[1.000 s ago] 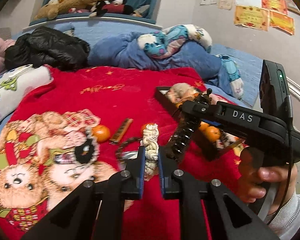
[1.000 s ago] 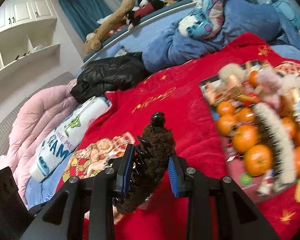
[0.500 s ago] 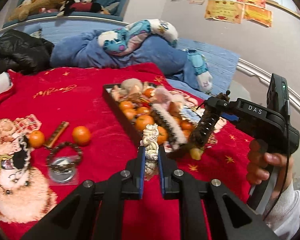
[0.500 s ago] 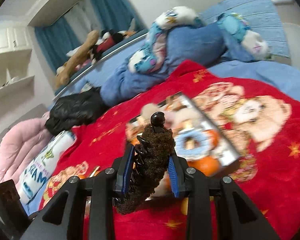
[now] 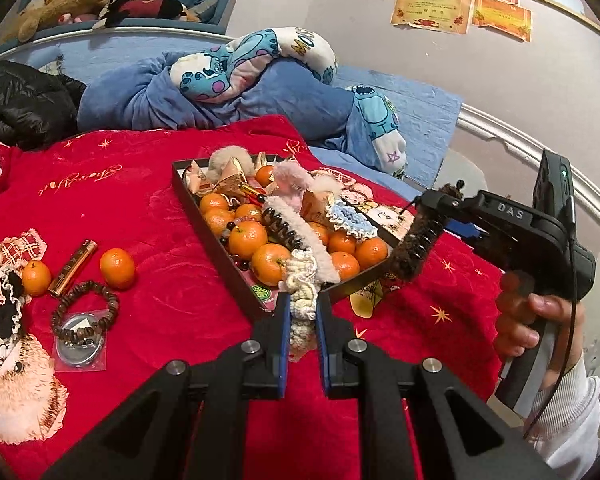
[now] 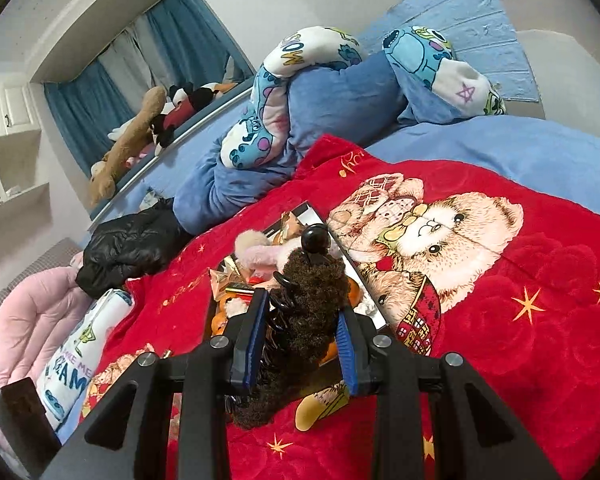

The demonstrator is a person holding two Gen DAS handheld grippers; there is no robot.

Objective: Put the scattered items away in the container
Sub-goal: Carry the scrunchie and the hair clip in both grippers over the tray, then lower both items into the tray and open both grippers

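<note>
A black tray (image 5: 228, 264) on the red blanket holds oranges, hair clips and scrunchies. My left gripper (image 5: 303, 312) is shut on a cream knitted scrunchie (image 5: 302, 300) at the tray's near corner. My right gripper (image 6: 302, 316) is shut on a brown fuzzy hair claw (image 6: 300, 320) and holds it over the tray's near right edge; the claw also shows in the left wrist view (image 5: 416, 248). Loose on the blanket to the left lie two oranges (image 5: 117, 268), a gold tube (image 5: 73, 266), a bead bracelet (image 5: 86, 312) and a black scrunchie (image 5: 6, 308).
A yellow piece (image 5: 362, 300) lies just outside the tray's near edge. A blue quilt with a printed plush (image 5: 256, 60) and a black jacket (image 5: 20, 100) lie behind the blanket. A pink quilt (image 6: 32, 320) is at the left in the right wrist view.
Both grippers have moved toward the tray with their items still held. The tray now lies right in front of the left gripper, and the brown claw has come over the tray's edge.
</note>
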